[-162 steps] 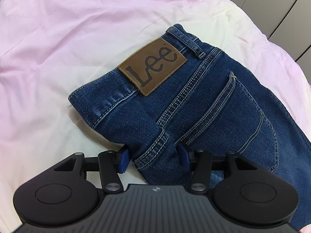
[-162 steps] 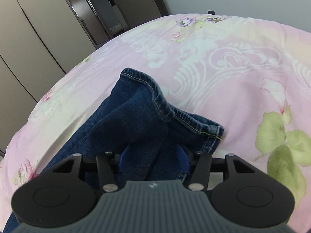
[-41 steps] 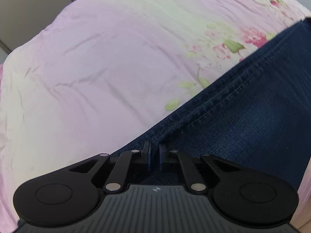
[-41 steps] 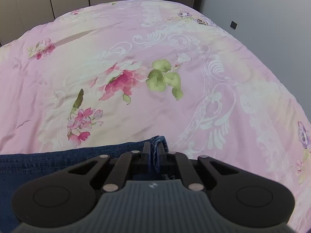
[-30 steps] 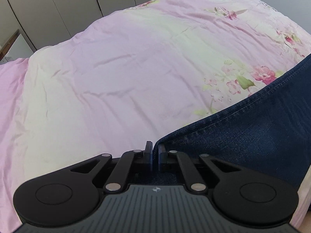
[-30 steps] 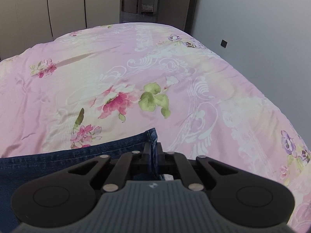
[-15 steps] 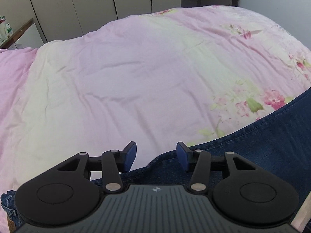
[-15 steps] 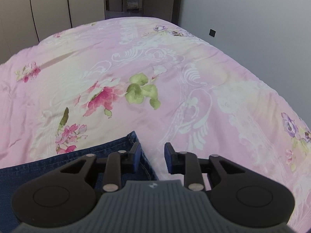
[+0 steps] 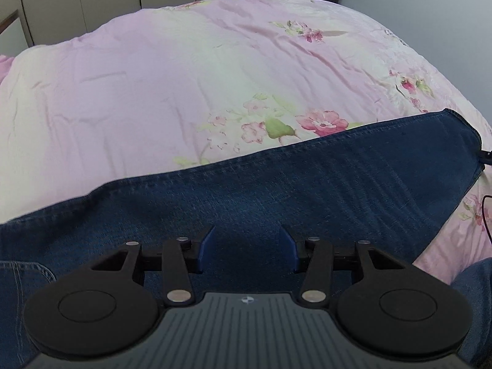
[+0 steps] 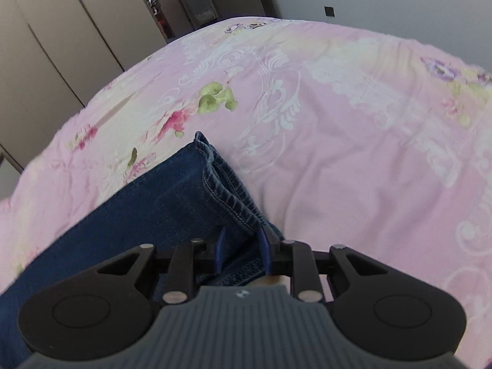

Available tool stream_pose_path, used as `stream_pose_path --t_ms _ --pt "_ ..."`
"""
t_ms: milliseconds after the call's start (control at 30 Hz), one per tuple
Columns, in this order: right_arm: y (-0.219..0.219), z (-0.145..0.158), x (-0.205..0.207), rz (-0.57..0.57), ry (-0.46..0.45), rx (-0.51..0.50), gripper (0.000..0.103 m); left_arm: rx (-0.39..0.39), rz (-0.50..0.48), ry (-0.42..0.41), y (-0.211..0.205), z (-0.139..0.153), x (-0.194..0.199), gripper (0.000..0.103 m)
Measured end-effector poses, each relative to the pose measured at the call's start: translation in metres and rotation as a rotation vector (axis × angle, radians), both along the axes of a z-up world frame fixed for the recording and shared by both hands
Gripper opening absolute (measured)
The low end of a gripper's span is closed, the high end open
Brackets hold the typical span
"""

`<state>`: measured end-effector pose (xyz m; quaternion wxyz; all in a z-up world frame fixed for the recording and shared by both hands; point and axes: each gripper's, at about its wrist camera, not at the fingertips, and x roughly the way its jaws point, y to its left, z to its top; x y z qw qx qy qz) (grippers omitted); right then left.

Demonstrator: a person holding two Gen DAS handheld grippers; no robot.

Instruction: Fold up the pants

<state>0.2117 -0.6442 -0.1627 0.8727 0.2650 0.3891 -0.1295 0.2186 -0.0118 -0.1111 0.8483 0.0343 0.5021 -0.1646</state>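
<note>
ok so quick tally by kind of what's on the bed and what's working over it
jeans: 1
bedspread: 1
grippers: 2, left gripper open above the denim, right gripper open with its fingers either side of the leg hem
total: 4

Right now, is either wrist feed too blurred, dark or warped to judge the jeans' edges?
Left wrist view: sharp, evenly lit; the dark blue denim jeans show clear stitching, though fisheye bows the pink floral bedspread. Right wrist view: tilted, soft toward its left edge, but the stitched hem reads crisply.
</note>
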Motion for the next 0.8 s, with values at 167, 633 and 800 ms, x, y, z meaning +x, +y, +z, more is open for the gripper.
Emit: stream_pose_path --t_ms 167,633,800 --pt "-0.009 -0.037 0.007 -0.140 -0.010 0.159 0.016 -0.001 0.053 0.048 -0.006 -0.016 -0.004 0.056" --pt "-0.010 0.004 -0.032 -0.312 0.000 0.165 0.001 0.043 0.065 0.069 -0.004 -0.025 -0.014 0.056" --pt "-0.016 -0.015 -0.040 -0.343 -0.008 0.214 0.016 0.046 0.070 0.049 0.005 -0.015 -0.021 0.056"
